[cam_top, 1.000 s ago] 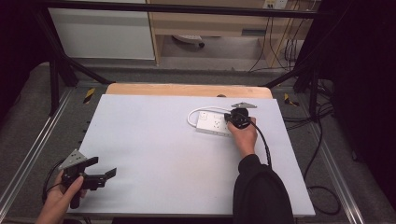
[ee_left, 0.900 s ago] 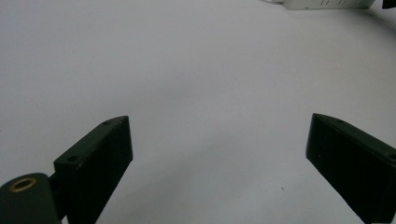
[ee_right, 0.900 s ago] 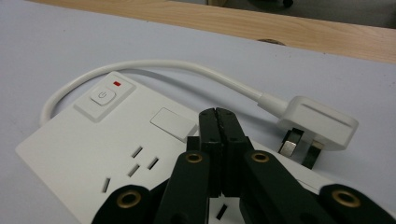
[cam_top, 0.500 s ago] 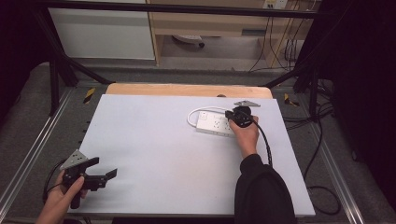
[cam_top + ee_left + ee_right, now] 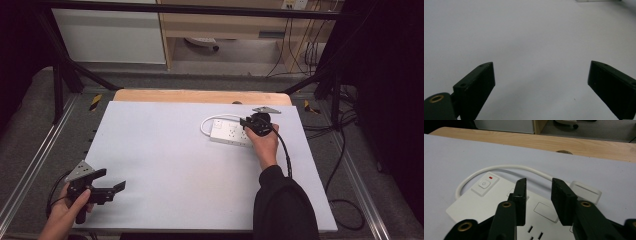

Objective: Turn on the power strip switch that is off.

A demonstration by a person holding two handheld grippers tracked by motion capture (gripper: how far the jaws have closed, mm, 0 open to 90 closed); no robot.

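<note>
Close to us, at the near left corner of the white table [image 5: 170, 165], our left gripper [image 5: 111, 189] sits low and waits, its jaws spread wide with nothing but bare table between them; we think it rests there to stay out of the way. Farther off, on the right side, our right gripper [image 5: 246, 123] hangs just over the white power strip [image 5: 227, 132], tipped down at it. Its jaws have just been opening and now stand a little apart, with nothing pinched between them. In the right gripper view, the power strip [image 5: 499, 205] lies right under the right gripper [image 5: 539, 202], and its button [image 5: 484, 184] with the small red light sits off to one side. The strip's white cord [image 5: 506, 167] loops around behind it to a flat white plug [image 5: 586, 192] lying on the table. Past that is the wooden edge [image 5: 200, 96].
</note>
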